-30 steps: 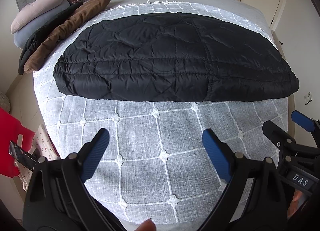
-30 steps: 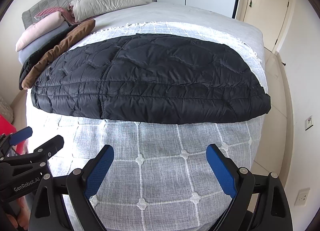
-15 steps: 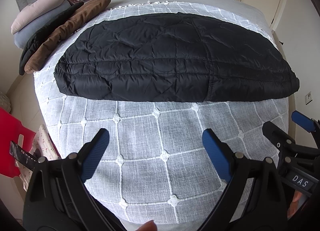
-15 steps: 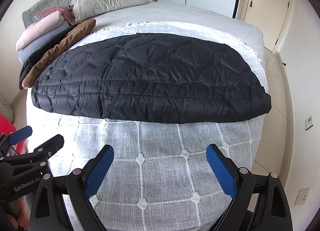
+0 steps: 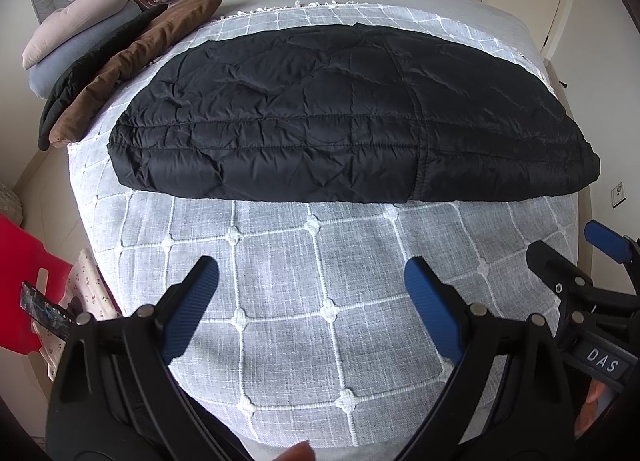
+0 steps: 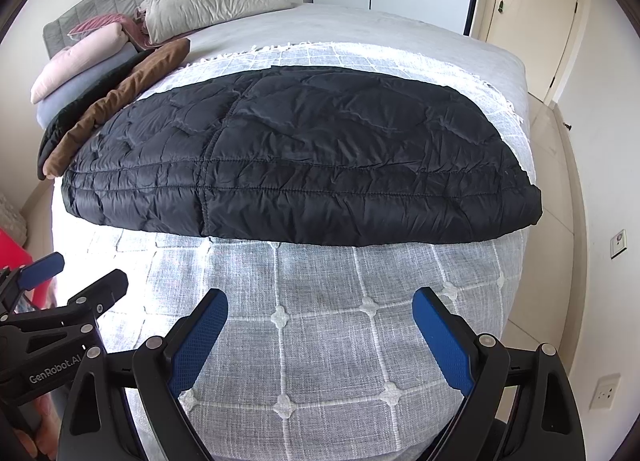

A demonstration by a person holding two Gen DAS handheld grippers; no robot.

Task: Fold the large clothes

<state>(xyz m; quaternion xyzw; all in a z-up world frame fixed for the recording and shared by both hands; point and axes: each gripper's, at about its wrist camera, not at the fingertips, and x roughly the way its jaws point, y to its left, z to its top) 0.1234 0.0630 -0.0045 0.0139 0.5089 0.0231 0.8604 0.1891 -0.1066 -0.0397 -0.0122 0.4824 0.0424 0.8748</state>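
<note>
Lying crosswise on the bed [image 6: 320, 361], long axis left to right, a black quilted jacket [image 5: 344, 121] sits ahead of both grippers. Left gripper [image 5: 312, 293] and right gripper [image 6: 320, 325] hover side by side, fingers apart, empty, about equally near.

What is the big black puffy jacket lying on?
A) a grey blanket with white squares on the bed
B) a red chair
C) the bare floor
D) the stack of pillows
A: the black quilted puffy jacket lies flat on the grey blanket with the white grid pattern that covers the bed, while the open left gripper and open right gripper hover short of its near edge, holding nothing.
</note>
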